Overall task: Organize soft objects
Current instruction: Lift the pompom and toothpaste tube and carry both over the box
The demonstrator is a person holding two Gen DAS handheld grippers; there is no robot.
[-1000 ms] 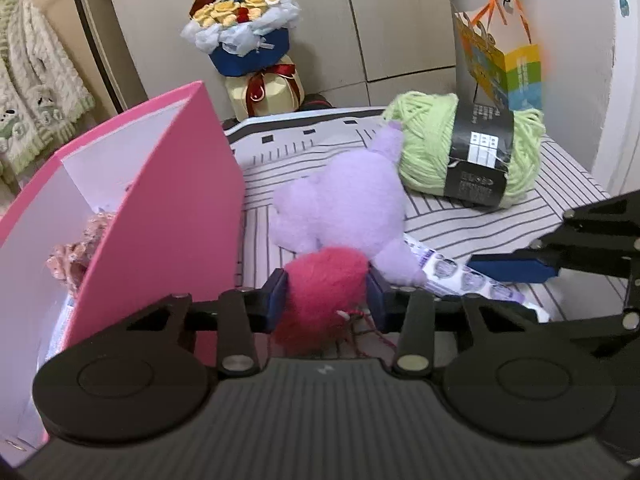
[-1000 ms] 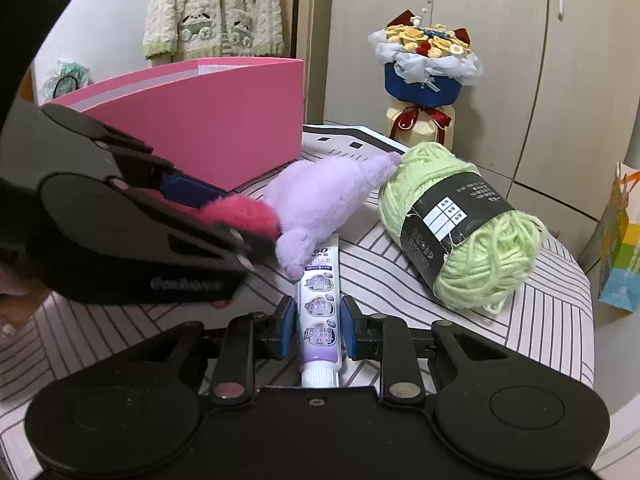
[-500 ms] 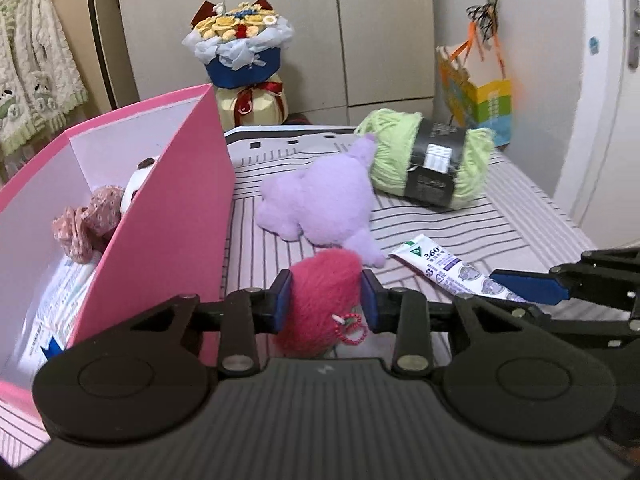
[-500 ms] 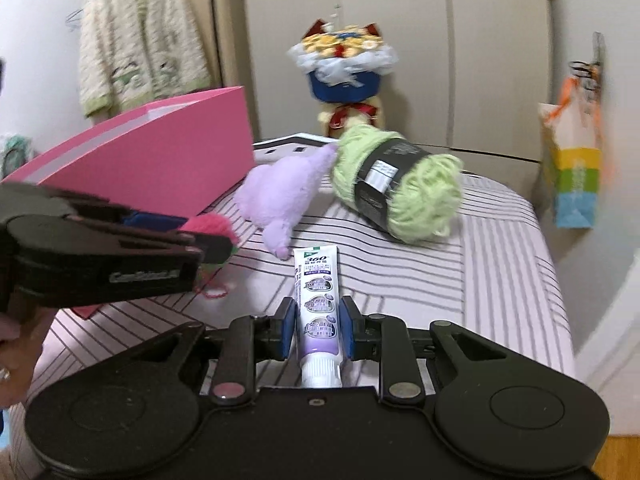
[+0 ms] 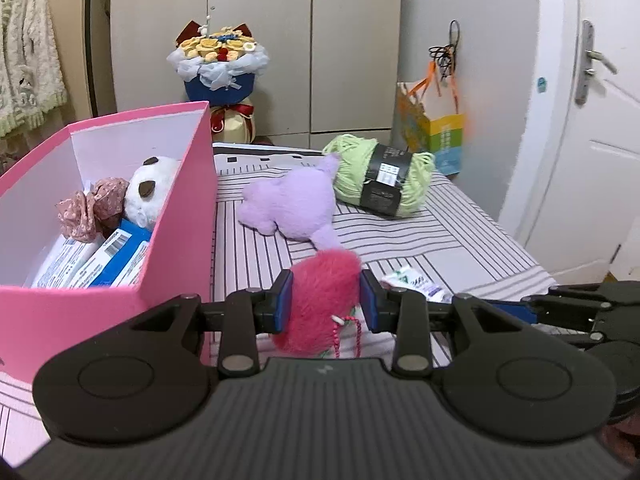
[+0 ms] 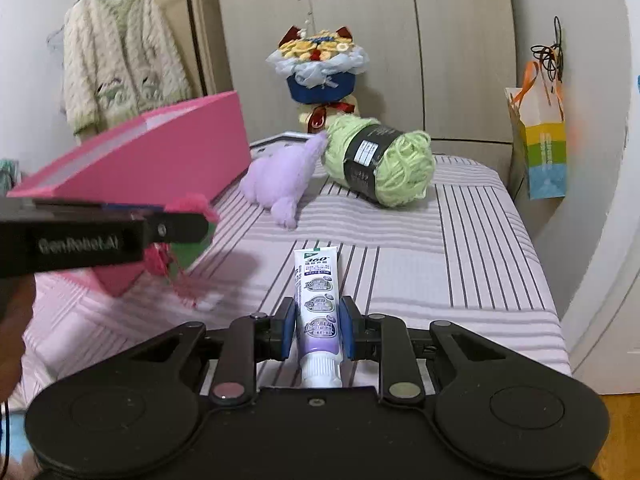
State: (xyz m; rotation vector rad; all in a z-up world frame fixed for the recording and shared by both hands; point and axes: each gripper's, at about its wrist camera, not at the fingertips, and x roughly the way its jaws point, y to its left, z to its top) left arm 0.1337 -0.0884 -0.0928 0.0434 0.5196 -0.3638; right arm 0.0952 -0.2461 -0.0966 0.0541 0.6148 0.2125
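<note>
The left gripper is pinching the pink pompom across its fluffy middle, holding it above the striped table beside the pink box; it is probably light and squashy. The right gripper is clamping the toothpaste tube near its cap. Farther off are lying the purple plush, probably best grabbed across its body, and the green yarn.

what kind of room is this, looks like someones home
Most likely a bedroom at home: tall wardrobe doors line the back wall, a knitted cardigan hangs beside them, and the striped cloth covers what may be a bed or table.
</note>
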